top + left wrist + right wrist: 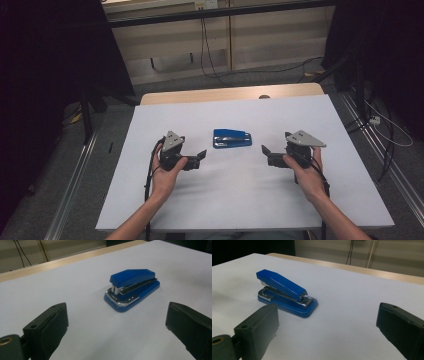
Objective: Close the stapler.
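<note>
Blue stapler [232,138] lies flat on the white bench [250,200] between left claw [201,159] and right claw [266,152], both wide open, holding nothing

Dim overall, dark surroundings, soft shadows on the white table [240,200], slightly grainy

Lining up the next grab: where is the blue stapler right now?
In the high view the blue stapler lies near the middle of the white table, between the left gripper and right gripper, slightly beyond them, touching neither.
</note>
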`<state>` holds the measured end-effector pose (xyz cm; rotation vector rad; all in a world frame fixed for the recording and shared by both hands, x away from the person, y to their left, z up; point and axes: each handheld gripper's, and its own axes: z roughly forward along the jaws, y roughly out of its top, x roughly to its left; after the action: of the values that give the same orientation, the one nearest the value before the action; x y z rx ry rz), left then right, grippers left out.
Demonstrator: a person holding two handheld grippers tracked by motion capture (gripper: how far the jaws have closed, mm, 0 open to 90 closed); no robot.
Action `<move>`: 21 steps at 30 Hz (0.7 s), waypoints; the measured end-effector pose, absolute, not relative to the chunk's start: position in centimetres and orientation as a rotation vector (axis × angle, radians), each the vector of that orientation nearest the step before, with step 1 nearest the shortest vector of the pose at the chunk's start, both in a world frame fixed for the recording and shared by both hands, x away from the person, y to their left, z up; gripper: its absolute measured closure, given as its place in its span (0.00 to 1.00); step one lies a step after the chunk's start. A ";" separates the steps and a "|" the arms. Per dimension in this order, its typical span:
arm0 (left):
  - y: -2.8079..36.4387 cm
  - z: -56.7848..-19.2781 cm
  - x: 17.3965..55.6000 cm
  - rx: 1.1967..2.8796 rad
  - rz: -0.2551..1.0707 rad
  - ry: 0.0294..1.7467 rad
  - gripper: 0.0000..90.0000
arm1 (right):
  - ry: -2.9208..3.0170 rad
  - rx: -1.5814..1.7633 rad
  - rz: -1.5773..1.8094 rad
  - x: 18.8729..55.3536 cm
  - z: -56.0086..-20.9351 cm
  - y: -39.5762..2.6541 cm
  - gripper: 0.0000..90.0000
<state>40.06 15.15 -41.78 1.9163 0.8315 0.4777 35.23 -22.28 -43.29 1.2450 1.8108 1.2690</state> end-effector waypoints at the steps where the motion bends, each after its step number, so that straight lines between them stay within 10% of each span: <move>1: 15.3 -41.7 40.0 1.903 0.477 0.835 0.05 | 1.812 1.245 1.270 35.0 -43.2 -22.3 0.04; 21: 19.0 -41.2 36.3 1.837 0.517 0.848 0.05 | 1.755 1.280 1.274 31.3 -42.7 -24.0 0.04</move>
<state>36.26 18.99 -41.18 1.8367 0.8480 0.5165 31.26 -24.02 -42.68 1.2805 1.7554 1.2736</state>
